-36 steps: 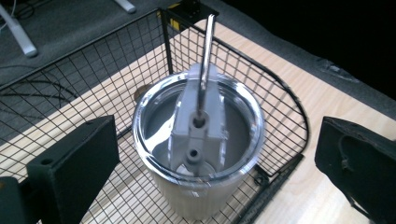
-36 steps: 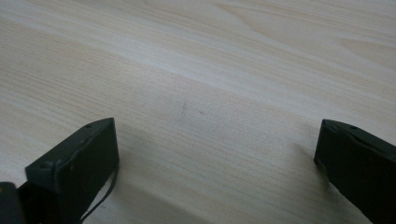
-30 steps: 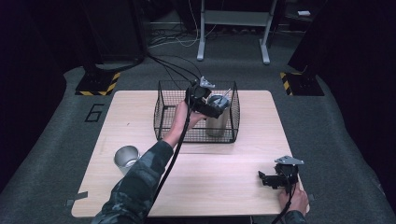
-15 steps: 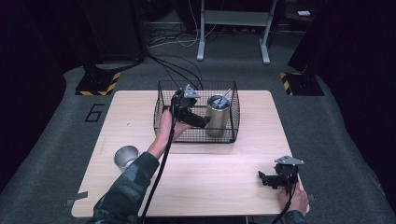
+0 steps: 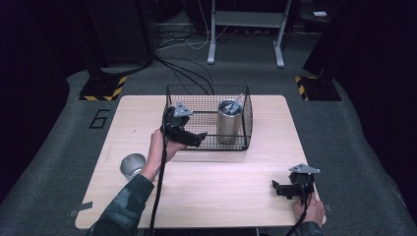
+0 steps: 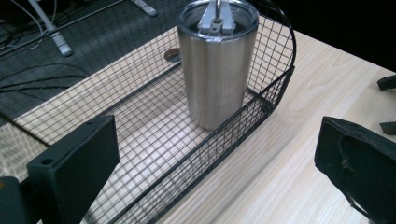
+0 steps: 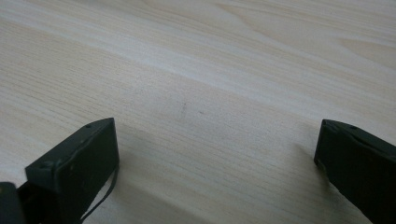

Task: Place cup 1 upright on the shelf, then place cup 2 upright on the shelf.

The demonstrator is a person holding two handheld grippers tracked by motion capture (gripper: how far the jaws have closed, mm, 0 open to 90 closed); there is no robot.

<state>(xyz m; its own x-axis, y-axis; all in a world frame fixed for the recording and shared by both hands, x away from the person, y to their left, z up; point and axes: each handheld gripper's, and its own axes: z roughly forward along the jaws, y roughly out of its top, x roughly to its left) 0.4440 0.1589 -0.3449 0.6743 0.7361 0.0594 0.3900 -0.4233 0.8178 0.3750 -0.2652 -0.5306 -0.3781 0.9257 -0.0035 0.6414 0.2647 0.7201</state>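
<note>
A lidded steel tumbler [image 5: 229,122] [image 6: 217,70] stands upright inside the black wire basket [image 5: 196,105] [image 6: 280,84] at the back middle of the table. My left gripper [image 5: 197,138] [image 6: 217,177] hovers open at the basket's near left side. Its jaws are wide apart and point at the tumbler, holding nothing. A second steel cup [image 5: 133,165] lies on the table to the left of that hand. My right gripper [image 5: 276,188] [image 7: 215,172] rests open near the front right corner, just above bare wood.
The wooden table [image 5: 221,187] has its front edge close behind the right hand. Black cables [image 5: 192,73] run across the floor behind the basket. Yellow-striped stand bases [image 5: 103,88] sit on the floor at both back corners.
The left gripper has let go of the tumbler and drawn back left and toward the person, out past the basket's near side. The tumbler stays upright in the basket. The right gripper has not moved.
</note>
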